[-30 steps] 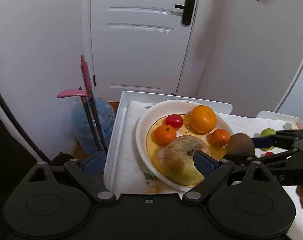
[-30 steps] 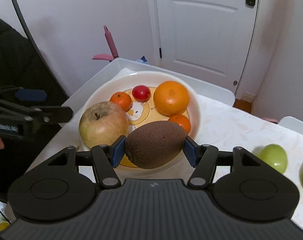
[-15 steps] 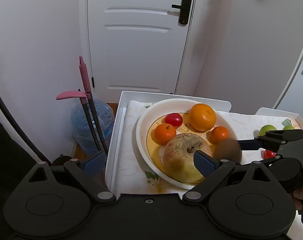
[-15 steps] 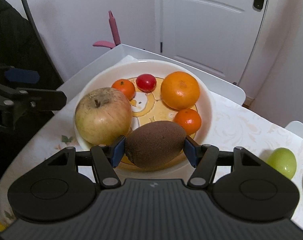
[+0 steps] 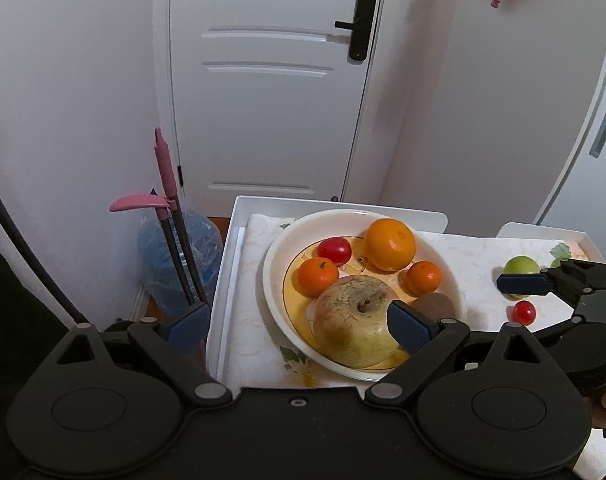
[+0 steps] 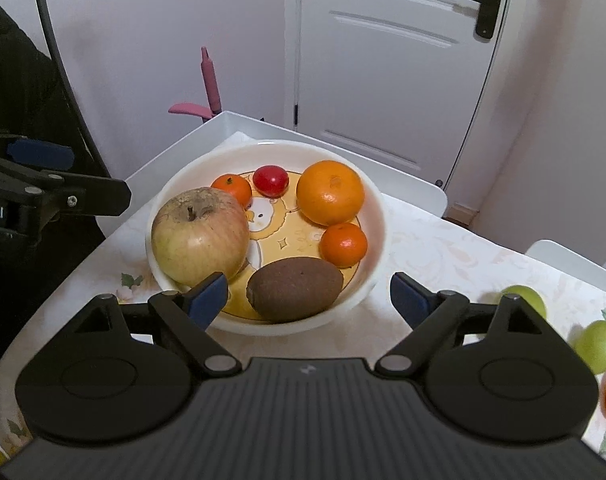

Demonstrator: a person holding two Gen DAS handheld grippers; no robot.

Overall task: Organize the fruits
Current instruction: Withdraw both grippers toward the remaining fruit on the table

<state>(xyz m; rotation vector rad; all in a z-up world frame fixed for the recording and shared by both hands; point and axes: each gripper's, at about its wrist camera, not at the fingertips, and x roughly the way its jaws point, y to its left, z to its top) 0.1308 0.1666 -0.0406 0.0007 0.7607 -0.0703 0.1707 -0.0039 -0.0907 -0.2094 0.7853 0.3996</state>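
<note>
Small white table (image 6: pixel 443 264) under a pale floral cloth (image 5: pixel 259 320), with raised white rims along the far and left edges, standing in a corner of a light-walled room. Behind the far edge, a white panelled door (image 5: pixel 271 80) with a black lever handle (image 5: pixel 357 26); left of the table on the floor, a blue water jug (image 5: pixel 175 256) with pink-handled poles (image 5: pixel 165 184) leaning by it; at the right margin of the left wrist view, a tall white cabinet door (image 5: pixel 595 120). Near the far-left corner, a white bowl (image 6: pixel 377 216) with a yellow cartoon print inside, holding a large apple (image 6: pixel 201 234), a big orange (image 6: pixel 330 192), two small tangerines (image 6: pixel 343 245) and a red cherry tomato (image 6: pixel 271 180). Kiwi (image 6: pixel 295 289) lying in the bowl at its near side, between apple and the nearer tangerine — free of any grip. Right gripper (image 6: pixel 307 300) just opened to full spread, blue pads either side of the kiwi and well clear of it, nothing held. Left gripper (image 5: pixel 299 322) likewise spread wide and empty, one pad out over the floor past the left edge, the other in front of the apple. Toward the right edge of the cloth, outside the bowl, two green fruits (image 6: pixel 599 346), a second cherry tomato (image 5: pixel 523 312) and part of an orange fruit — hardly visible.
</note>
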